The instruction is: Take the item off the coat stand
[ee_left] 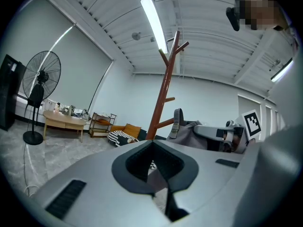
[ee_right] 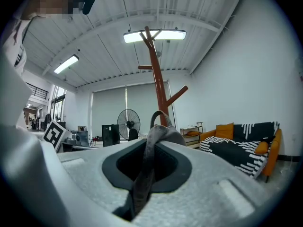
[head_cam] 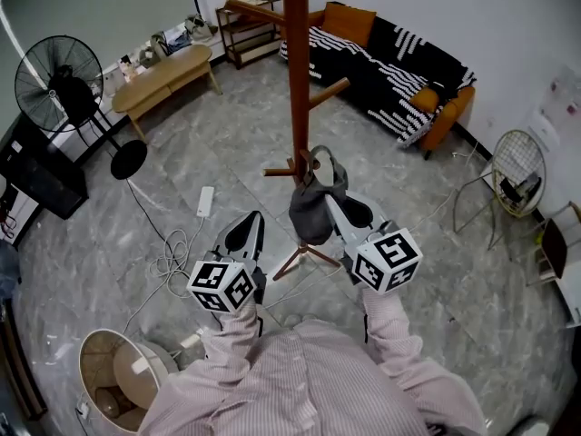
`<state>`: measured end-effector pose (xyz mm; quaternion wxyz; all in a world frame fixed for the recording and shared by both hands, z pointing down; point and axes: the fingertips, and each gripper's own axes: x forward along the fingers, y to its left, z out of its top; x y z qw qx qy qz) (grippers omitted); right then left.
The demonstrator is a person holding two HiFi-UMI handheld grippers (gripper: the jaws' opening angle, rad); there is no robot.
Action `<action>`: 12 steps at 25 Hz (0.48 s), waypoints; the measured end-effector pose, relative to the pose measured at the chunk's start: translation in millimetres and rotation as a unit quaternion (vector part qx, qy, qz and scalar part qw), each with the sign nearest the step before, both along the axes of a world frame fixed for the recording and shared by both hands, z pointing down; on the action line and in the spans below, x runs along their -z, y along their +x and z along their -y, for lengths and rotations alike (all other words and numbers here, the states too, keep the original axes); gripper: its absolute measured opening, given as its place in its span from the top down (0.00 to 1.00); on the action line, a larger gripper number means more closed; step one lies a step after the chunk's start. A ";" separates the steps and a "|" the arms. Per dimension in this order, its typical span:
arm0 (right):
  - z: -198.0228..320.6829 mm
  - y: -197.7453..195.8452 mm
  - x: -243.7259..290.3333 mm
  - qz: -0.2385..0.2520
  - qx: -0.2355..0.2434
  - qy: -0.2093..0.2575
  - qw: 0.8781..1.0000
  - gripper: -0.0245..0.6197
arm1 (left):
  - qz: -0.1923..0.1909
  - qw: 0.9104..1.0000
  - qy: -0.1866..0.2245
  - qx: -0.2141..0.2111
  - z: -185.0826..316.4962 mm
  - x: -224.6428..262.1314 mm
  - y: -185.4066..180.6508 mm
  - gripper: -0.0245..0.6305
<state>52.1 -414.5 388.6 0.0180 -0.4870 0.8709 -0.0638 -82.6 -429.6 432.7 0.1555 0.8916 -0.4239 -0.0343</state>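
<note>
Already the grab is made: the right gripper (ee_right: 147, 155) has its fingers clenched on a fold of the grey fabric item (head_cam: 313, 212), and the cloth runs up between them in the right gripper view. The item hangs from that grip close against the coat stand (head_cam: 298, 62), low on the pole, with its strap loop (head_cam: 324, 160) standing up just beside the end of the lower peg (head_cam: 280, 170). No view shows a peg passing through the loop, but the loop sits so near the peg tip that I cannot tell for certain whether it is free. I judge the lift-off to be at or just past the point of clearing.

The left gripper (ee_left: 154, 160) hovers apart from the item, with its fingers pressed together and nothing between them.

What is left, as I read it, is to draw the item well clear of the stand and its pegs.
</note>
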 end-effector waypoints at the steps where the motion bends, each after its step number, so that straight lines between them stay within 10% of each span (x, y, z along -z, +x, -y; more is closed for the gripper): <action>1: -2.4 1.3 0.5 0.003 0.002 0.001 1.000 0.92 | 0.000 1.000 0.001 -0.001 -0.5 0.5 0.8 0.96; 12: -26.3 27.6 -5.9 0.048 0.007 0.016 0.999 0.92 | 0.010 1.000 0.016 -0.015 -6.7 6.1 12.0 0.96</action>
